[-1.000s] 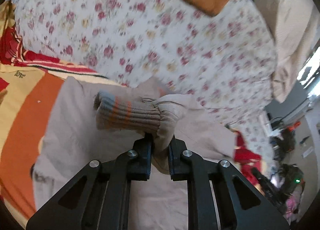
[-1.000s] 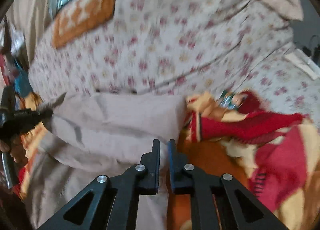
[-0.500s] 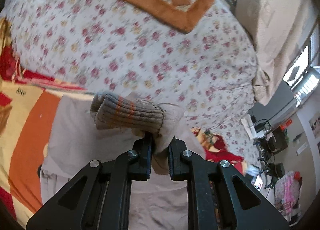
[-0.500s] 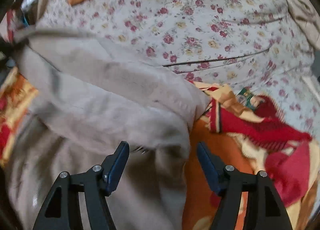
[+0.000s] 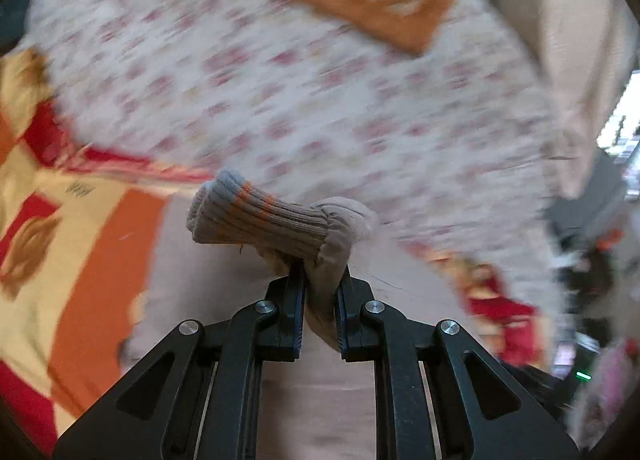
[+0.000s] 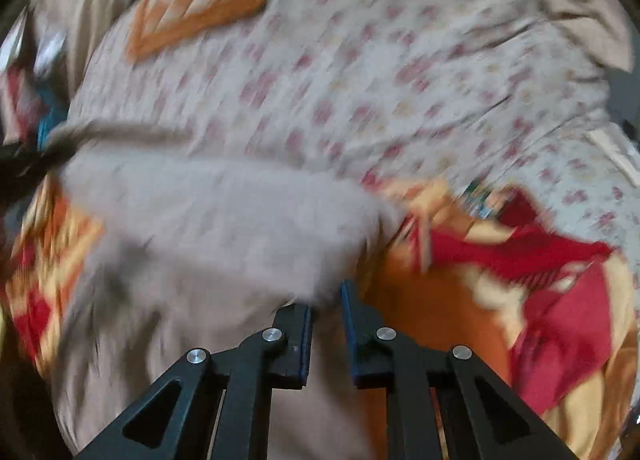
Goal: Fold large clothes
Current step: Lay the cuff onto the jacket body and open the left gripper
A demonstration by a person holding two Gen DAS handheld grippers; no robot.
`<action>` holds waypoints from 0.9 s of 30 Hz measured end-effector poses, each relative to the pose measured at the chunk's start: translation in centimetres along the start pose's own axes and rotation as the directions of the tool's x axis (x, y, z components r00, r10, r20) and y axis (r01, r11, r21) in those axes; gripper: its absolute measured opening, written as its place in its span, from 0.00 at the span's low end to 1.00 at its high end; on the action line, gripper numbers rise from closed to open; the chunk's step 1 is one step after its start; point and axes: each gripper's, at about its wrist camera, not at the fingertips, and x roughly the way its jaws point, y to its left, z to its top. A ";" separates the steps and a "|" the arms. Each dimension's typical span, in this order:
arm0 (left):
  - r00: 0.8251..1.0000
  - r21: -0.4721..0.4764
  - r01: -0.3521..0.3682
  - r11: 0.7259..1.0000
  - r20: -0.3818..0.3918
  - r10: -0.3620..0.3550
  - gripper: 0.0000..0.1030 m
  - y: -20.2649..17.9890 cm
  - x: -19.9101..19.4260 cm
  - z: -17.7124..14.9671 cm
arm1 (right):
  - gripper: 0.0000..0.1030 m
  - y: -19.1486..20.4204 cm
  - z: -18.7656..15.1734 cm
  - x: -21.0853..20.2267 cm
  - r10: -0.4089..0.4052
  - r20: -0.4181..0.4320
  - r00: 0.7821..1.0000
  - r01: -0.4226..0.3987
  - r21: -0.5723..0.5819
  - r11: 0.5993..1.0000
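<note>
Right gripper (image 6: 326,302) fingers have just snapped closed on the garment's (image 6: 224,220) edge at 6 o'clock, left gripper (image 5: 322,292) stays clamped by the cuff (image 5: 256,220), so the fold can start

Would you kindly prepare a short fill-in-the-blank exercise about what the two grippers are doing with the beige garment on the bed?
1. The left gripper is shut on the beige garment just behind its ribbed ____.
2. The stripes on the ribbed cuff are ____.
3. The right gripper, whose jaws have just been closing, pinches the garment's ____.
4. The bedsheet beyond has a ____ print.

Missing words: cuff; orange; edge; floral
</note>
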 end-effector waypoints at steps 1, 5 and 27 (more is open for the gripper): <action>0.999 -0.009 -0.034 0.999 -0.033 0.034 0.11 1.1 1.3 -0.8 | 0.13 0.4 -0.8 0.9 0.020 -0.049 0.999 -0.021 -0.015 1.000; 0.977 -0.103 -0.065 0.992 -0.211 0.042 0.26 6.1 5.9 -3.4 | 0.13 0.9 -3.3 2.6 0.088 -0.218 0.972 -0.090 0.001 0.996; 0.923 0.119 -0.362 0.925 -0.090 0.373 0.53 5.1 9.2 -2.7 | 0.48 -0.1 1.9 7.5 -0.042 -0.176 0.983 0.059 0.096 0.994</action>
